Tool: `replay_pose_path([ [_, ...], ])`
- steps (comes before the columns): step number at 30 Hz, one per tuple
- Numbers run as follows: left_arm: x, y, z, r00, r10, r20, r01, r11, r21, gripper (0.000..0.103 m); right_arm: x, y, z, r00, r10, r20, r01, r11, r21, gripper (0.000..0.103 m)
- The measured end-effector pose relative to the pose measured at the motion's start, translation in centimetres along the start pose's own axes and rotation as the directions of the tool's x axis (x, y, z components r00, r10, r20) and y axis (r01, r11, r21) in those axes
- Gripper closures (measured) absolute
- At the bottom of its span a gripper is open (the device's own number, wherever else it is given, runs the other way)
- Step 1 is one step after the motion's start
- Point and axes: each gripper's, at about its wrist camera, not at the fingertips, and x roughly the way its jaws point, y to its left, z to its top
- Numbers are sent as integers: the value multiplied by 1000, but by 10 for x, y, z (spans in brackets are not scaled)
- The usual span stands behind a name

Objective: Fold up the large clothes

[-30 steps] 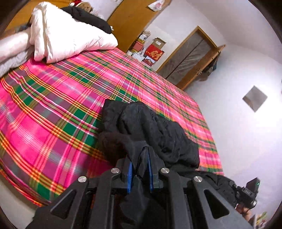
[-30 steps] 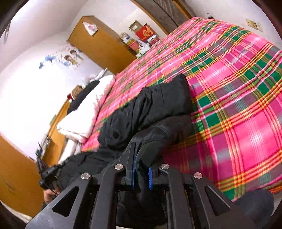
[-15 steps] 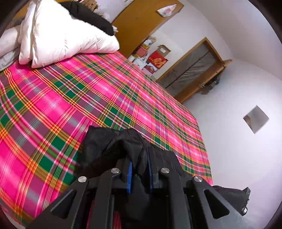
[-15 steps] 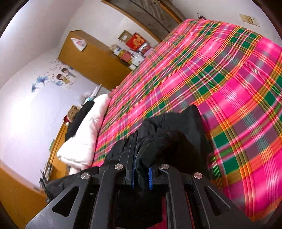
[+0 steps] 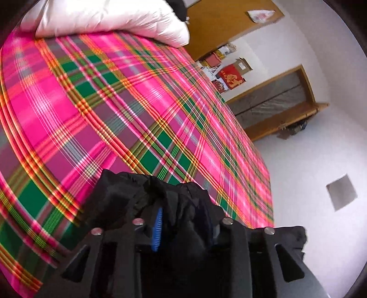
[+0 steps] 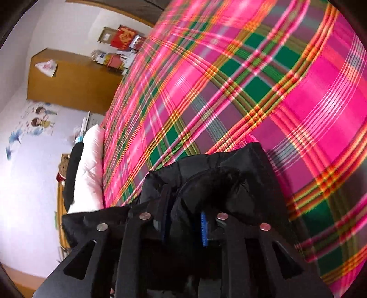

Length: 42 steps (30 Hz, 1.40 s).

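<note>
The black jacket [image 5: 146, 194] lies bunched on the plaid bed [image 5: 114, 110], right under both cameras. In the left wrist view the left gripper [image 5: 185, 227] has its fingers [image 5: 157, 227] parted, having just been opening; a fold of the jacket sits between them, loose against the blue pad on one side, so the cloth is released rather than pinched. In the right wrist view the right gripper [image 6: 183, 227] shows the same: its fingers [image 6: 203, 229] have just been opening and stand apart, with the jacket [image 6: 218, 181] heaped between and in front of them, not clamped. The picture is blurred, so whether the pads touch the cloth lightly I cannot tell.

At the head of the bed rests a white quilt [image 5: 110, 18], with a dark garment [image 6: 72, 169] beside it. Beyond the bed stands a wooden cabinet [image 6: 75, 80] with a plastic bag [image 6: 47, 67] on top. Against the wall sits an open cardboard box [image 5: 240, 64] behind a red box [image 5: 230, 76]; what they hold cannot be seen. A wooden door frame [image 5: 275, 100] is further along.
</note>
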Motion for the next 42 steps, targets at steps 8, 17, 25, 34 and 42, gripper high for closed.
replay_pose_path([
  [8, -17, -5, 8, 996, -71, 62, 70, 997, 11, 49, -20, 1, -5, 980, 178, 85, -181, 983, 24, 28],
  [17, -50, 1, 23, 965, -49, 259, 45, 999, 24, 27, -25, 41, -16, 988, 55, 142, -27, 980, -195, 26],
  [25, -9, -28, 9, 993, 59, 102, -81, 969, 234, 27, -29, 36, -9, 990, 66, 125, -39, 977, -211, 22],
  [34, 5, -41, -7, 989, 119, 88, -142, 934, 328, 27, -36, 52, -33, 967, -126, 222, 223, 839, -497, 22],
  [42, 3, -95, -48, 1000, -18, 21, 2, 807, 590, 28, -31, 79, -104, 876, -194, 442, 462, 602, -651, 22],
])
